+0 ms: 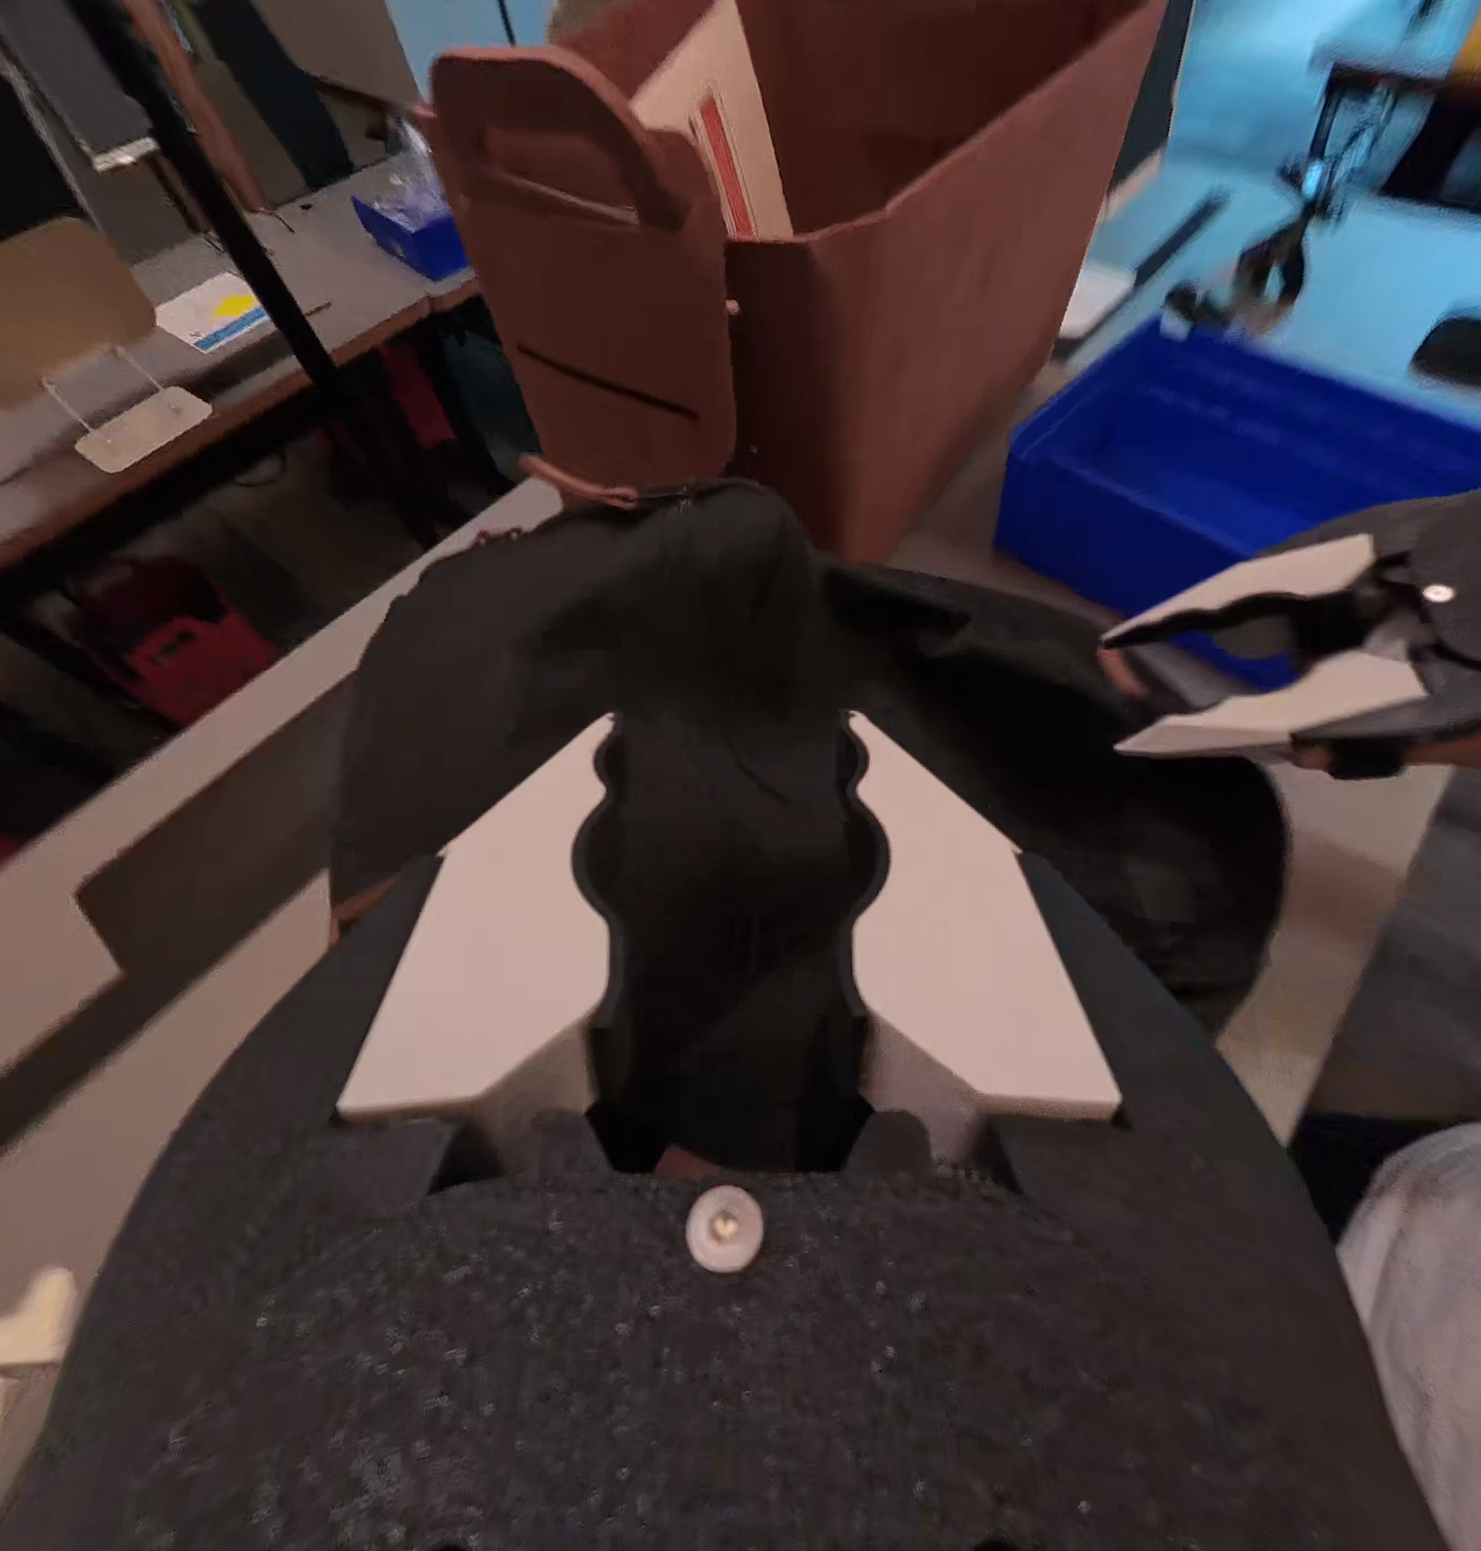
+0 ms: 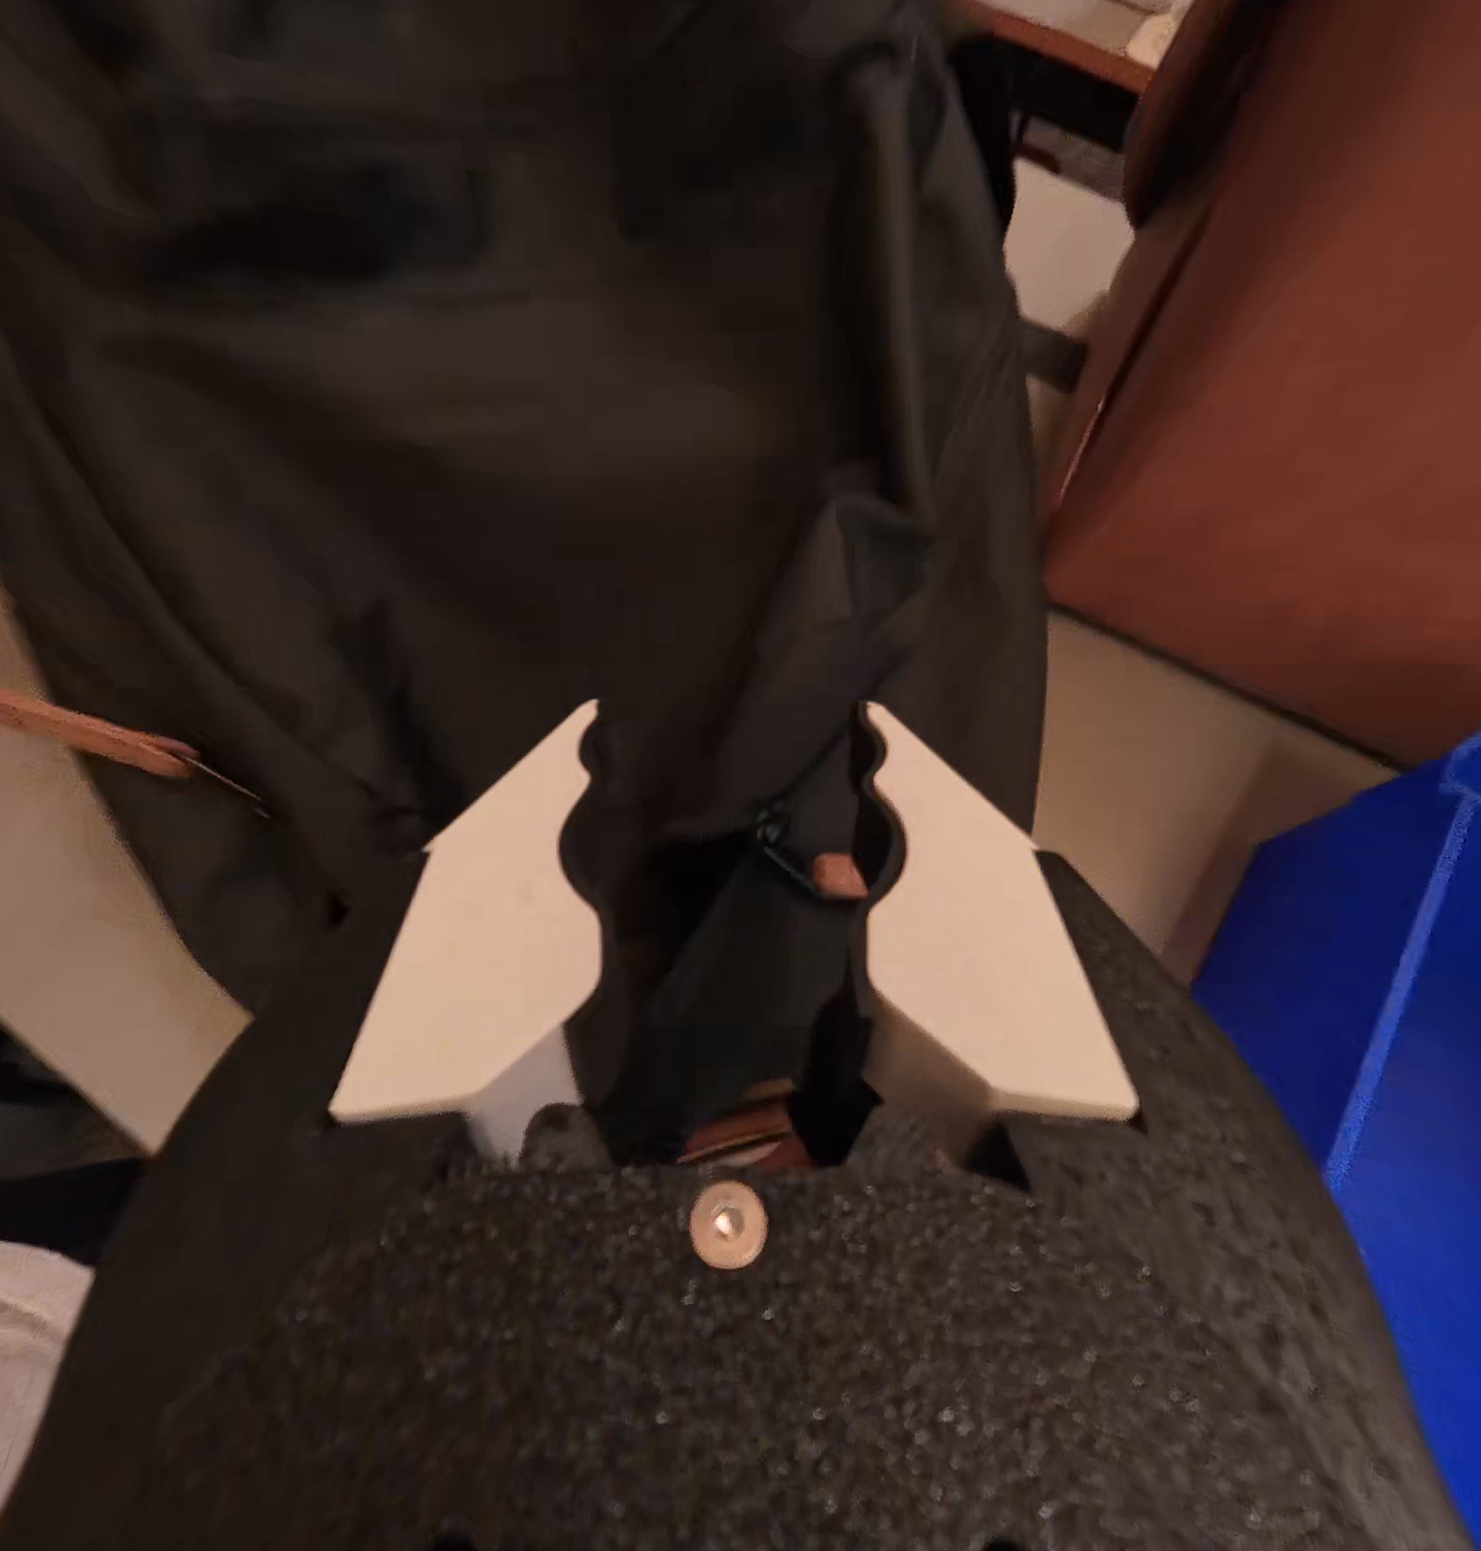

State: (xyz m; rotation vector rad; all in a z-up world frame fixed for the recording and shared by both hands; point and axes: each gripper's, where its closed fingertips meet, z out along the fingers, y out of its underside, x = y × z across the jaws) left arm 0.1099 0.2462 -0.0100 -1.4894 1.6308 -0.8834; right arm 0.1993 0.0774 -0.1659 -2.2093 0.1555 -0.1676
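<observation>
A black cloth garment (image 1: 703,638) is held up between both grippers above a pale table. My left gripper (image 1: 728,730) is shut on a bunched fold of it. My right gripper (image 2: 732,722) is shut on another part of the same black garment (image 2: 468,378), which fills most of the right wrist view. The right gripper also shows in the left wrist view (image 1: 1131,688), at the cloth's right edge. A small brown tag (image 2: 82,730) hangs at the cloth's left side, and a brown strip (image 1: 577,483) shows at its top in the left wrist view.
A tall brown cardboard box (image 1: 888,252) with a folded flap stands behind the cloth. A blue plastic bin (image 1: 1240,470) sits to its right, also in the right wrist view (image 2: 1391,1007). The pale table (image 1: 216,797) has a stepped edge on the left, with desks and a floor beyond it.
</observation>
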